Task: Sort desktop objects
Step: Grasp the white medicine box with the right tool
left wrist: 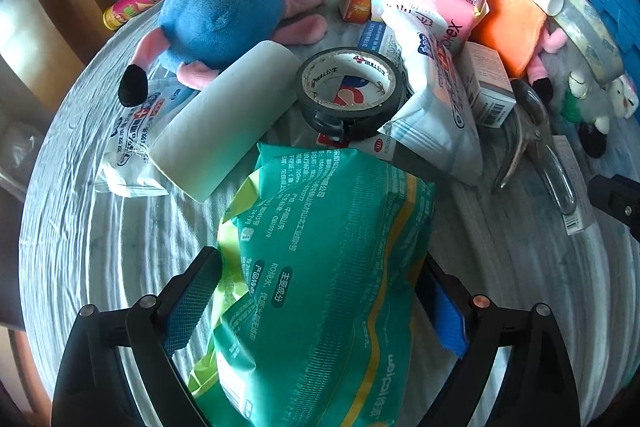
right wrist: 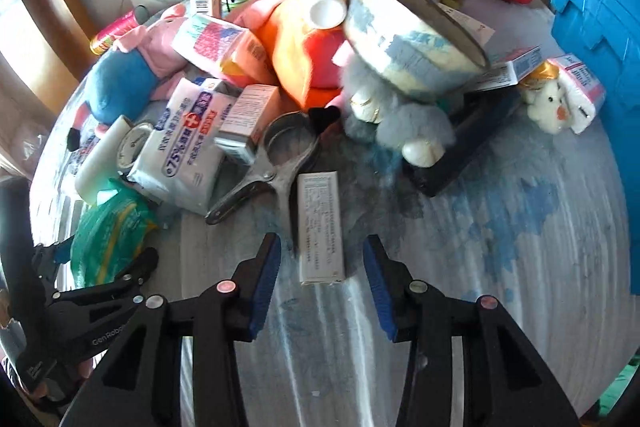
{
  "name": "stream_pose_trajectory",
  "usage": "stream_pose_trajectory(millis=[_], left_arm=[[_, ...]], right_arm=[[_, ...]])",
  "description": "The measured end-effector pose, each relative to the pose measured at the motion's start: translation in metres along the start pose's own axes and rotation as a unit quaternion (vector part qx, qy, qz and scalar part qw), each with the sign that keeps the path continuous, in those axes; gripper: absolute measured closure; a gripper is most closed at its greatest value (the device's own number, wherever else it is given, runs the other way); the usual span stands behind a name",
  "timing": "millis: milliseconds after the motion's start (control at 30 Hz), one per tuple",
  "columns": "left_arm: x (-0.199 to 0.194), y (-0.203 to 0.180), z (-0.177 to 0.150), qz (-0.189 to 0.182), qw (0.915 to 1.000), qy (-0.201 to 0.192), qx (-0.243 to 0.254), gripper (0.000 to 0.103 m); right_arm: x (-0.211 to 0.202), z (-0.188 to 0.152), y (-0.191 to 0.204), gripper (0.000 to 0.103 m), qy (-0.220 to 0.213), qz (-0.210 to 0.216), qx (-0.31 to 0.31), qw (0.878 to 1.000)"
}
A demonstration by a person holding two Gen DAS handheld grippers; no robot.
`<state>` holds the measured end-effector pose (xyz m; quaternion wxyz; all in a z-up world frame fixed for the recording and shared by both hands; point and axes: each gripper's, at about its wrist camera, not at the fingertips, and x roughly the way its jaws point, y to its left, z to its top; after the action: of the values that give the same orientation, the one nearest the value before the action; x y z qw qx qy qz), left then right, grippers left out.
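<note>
The green wet-wipes pack (left wrist: 320, 287) lies on the grey cloth-covered table (left wrist: 100, 227), between the pads of the left gripper (left wrist: 316, 303), whose jaws are closed against its sides. Beyond it lie a white roll (left wrist: 228, 119), then black electrical tape (left wrist: 348, 91). The right gripper (right wrist: 322, 283) hangs open and empty, just short of a small white box (right wrist: 320, 223).

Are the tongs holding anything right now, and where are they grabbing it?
The left tongs grip the green wipes packet, pinching its sides near the close end. The right tongs are open and hold nothing; a white box lies ahead.
</note>
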<state>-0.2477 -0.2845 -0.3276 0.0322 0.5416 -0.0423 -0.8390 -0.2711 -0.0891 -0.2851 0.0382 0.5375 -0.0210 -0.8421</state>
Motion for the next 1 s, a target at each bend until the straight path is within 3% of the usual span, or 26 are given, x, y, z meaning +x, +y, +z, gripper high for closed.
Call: stream_pose_trajectory(millis=[133,367,500,633,833,1000], left_arm=[[0.001,-0.001,0.003,-0.001,1.0000,0.000,-0.004,0.009],[0.004,0.001,0.007,-0.006,0.9999,0.003,-0.009,0.009],[0.005,0.002,0.009,-0.007,0.9999,0.005,-0.011,0.009],[0.005,0.003,0.011,-0.008,0.9999,0.006,-0.013,0.009],[0.009,0.007,0.012,-0.014,0.9992,0.014,-0.035,0.003],[0.008,0.006,0.011,-0.018,0.9992,0.014,-0.034,0.008]], right_arm=[[0.015,0.005,0.004,0.061,0.019,0.004,0.005,1.000],[0.021,0.018,-0.003,0.061,0.010,0.018,0.017,1.000],[0.023,0.012,0.010,0.063,0.038,0.062,0.007,0.997],[0.015,0.011,0.004,0.063,0.020,0.043,0.018,0.999],[0.019,0.004,0.008,0.063,0.048,0.034,-0.001,0.998],[0.027,0.003,0.015,0.062,0.042,0.016,-0.013,0.999]])
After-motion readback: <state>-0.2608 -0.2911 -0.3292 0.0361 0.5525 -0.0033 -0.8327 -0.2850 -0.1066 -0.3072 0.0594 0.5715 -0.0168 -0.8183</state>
